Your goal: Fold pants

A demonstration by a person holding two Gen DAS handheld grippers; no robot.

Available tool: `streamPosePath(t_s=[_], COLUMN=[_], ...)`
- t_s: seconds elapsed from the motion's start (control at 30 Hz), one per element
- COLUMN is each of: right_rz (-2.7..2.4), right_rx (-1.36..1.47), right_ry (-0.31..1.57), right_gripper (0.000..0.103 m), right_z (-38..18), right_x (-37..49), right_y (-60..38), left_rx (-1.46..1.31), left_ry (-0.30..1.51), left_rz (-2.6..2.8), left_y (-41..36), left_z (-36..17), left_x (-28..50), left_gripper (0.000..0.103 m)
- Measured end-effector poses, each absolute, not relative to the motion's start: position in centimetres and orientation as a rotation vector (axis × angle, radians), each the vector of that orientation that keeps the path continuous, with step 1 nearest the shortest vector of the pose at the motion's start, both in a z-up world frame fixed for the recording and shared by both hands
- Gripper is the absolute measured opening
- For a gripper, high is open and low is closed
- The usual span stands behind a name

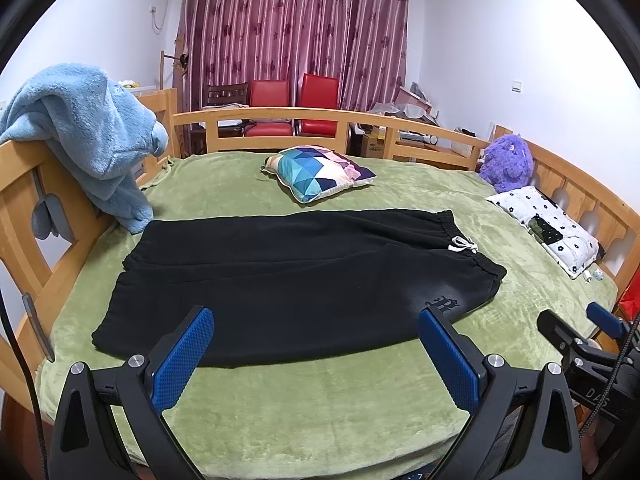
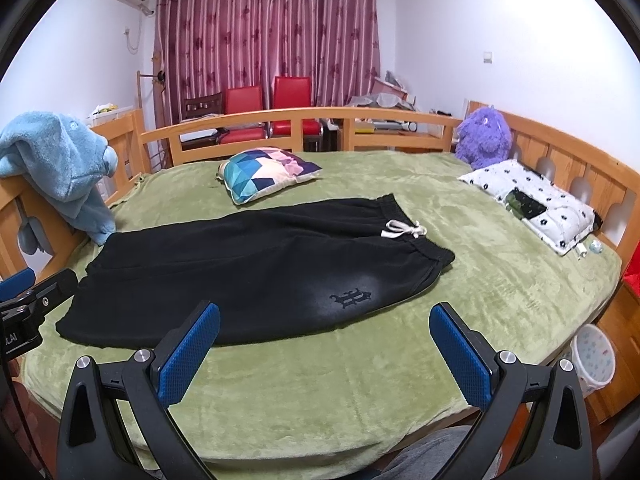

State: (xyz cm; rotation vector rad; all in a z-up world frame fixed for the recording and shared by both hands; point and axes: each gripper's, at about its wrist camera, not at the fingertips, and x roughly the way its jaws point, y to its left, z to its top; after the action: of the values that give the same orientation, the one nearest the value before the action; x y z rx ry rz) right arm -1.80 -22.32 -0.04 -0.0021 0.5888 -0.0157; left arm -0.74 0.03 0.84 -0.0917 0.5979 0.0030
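Observation:
Black pants point(image 1: 296, 280) point(image 2: 248, 264) lie flat on the green bed cover point(image 1: 320, 400) point(image 2: 500, 280), waistband with a white drawstring point(image 1: 464, 245) point(image 2: 404, 229) to the right, leg ends to the left. A dark emblem point(image 2: 351, 298) marks the near hip. My left gripper point(image 1: 316, 324) hovers open over the near edge of the pants, holding nothing. Also open and holding nothing, my right gripper point(image 2: 325, 320) sits near the hip end, above the front edge of the bed. In the left wrist view the right gripper point(image 1: 576, 328) shows at the right edge.
A patterned cushion point(image 1: 320, 172) lies behind the pants. A white flowered pillow point(image 1: 548, 228) and purple plush toy point(image 1: 507, 162) sit at the right. A blue fleece point(image 1: 88, 140) hangs over the left wooden rail point(image 1: 24, 200). A plastic bin point(image 2: 594, 356) stands beside the bed.

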Motion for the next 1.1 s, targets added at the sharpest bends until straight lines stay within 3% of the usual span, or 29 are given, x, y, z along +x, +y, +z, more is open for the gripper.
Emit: streamPosePath(t_s=[1.1], right_rz=[0.1], right_rx=[-0.018], right_ry=[0.663], right_gripper=[0.102], right_z=[-0.8], right_x=[6.5], right_y=[-23.2], left_rx=[-0.116], left_ry=[0.646], left_rz=[-0.061], left_y=[2.9], left_z=[2.2], left_x=[6.8], left_gripper=[0.103])
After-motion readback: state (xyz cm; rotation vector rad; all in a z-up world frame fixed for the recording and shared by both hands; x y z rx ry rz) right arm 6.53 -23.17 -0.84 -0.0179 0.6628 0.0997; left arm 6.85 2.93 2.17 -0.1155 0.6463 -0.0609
